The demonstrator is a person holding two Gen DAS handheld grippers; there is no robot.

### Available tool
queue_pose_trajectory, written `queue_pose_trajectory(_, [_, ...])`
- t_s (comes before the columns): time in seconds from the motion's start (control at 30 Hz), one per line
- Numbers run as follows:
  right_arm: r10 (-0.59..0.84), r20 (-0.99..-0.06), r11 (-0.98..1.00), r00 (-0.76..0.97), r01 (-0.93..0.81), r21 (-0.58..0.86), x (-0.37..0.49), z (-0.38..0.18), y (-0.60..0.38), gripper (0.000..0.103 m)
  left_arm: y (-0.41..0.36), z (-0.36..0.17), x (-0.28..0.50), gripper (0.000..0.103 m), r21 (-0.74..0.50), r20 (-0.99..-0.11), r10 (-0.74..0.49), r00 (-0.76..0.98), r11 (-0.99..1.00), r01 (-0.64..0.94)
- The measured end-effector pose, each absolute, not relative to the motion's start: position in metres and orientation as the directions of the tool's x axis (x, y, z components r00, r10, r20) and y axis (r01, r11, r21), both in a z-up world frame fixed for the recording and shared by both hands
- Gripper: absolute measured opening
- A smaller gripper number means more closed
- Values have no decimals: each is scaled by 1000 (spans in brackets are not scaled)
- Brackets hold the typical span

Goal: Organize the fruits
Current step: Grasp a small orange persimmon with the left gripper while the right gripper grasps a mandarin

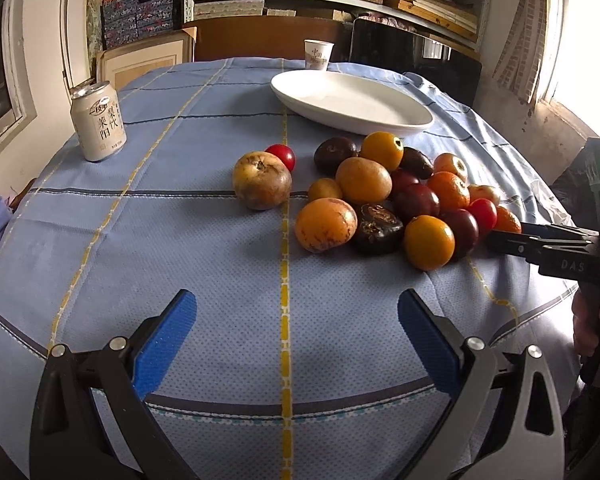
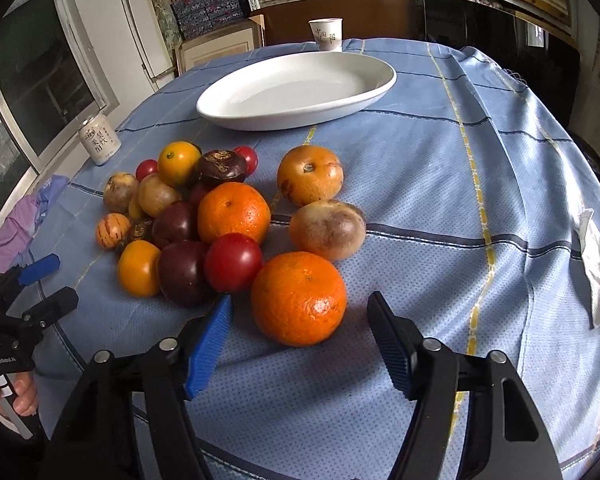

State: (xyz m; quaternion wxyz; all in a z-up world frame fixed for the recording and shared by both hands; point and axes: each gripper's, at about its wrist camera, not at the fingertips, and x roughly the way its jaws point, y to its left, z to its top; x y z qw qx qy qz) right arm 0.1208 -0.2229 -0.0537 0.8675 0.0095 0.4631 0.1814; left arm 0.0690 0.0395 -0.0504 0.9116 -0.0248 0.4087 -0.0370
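Fruit heaped on a blue cloth, one gripper framing an orange

Can point(image 2: 99, 140) at the far left of the right wrist view, pale and upright near the edge of the table point(image 2: 440, 184), which wears a blue checked cloth. Just right of it lies the fruit heap point(image 2: 188, 216) — small oranges, yellow and brown fruits, dark plums and red tomatoes, most touching one another. Behind the heap sits an empty white oval plate point(image 2: 364, 98), with a paper cup point(image 2: 326, 34) just beyond it.

At the heap's near right edge rests a large orange point(image 2: 299, 298), touching a red tomato point(image 2: 233, 262). The right gripper point(image 2: 300, 334) points down at it, fingers spread to either side; a gap shows between each pad and the peel, so nothing is pinched yet. Further right, a crumpled white wrapper point(image 2: 598, 276) lies apart.

In the left wrist view the left gripper point(image 1: 297, 344) hovers over bare cloth, fingers wide apart and holding nothing, well short of the fruit.

The step in hand looks like the first pick — no fruit is on the plate. Next, the right fingers likely need to close squarely on the orange without nudging the tomato, then lift it clear and carry it back to the plate.
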Motion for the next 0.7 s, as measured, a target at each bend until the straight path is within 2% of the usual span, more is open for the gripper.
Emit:
queue_pose_trajectory(0.03, [328,-799,932,504,-309,187,121,-54,-223,51,40,-51,70,99,-80,-745,-90,661,996,46])
queue_pose_trajectory(0.07, [329,-799,932,503,-310,188,121,-55,-222,47,41,-51,70,99,-86,-745,-96,660,995,48])
queue_pose_trajectory(0.3, [354,-774,928,526,-297,223,110,-57,-230,45,47,-53,84,98,-164,-770,-173,614,984,71])
queue_pose_trajectory(0.33, [365,-766,925,530,-297,235,108,-58,-233,45,49,-52,89,92,-192,-769,-196,609,979,73])
queue_pose_trajectory(0.37, [371,-762,924,532,-295,243,107,-58,-234,45,51,-52,93,76,-216,-768,-218,602,973,77])
queue_pose_trajectory(0.43, [384,-752,920,536,-291,263,106,-58,-238,45,53,-52,104,62,-260,-775,-259,577,962,82])
queue_pose_trajectory(0.53, [385,-747,920,543,-293,261,106,-58,-237,46,56,-57,120,58,-292,-783,-261,564,956,37])
queue_pose_trajectory(0.7, [393,-742,917,544,-293,271,106,-59,-239,46,59,-59,134,57,-380,-756,-320,572,925,15])
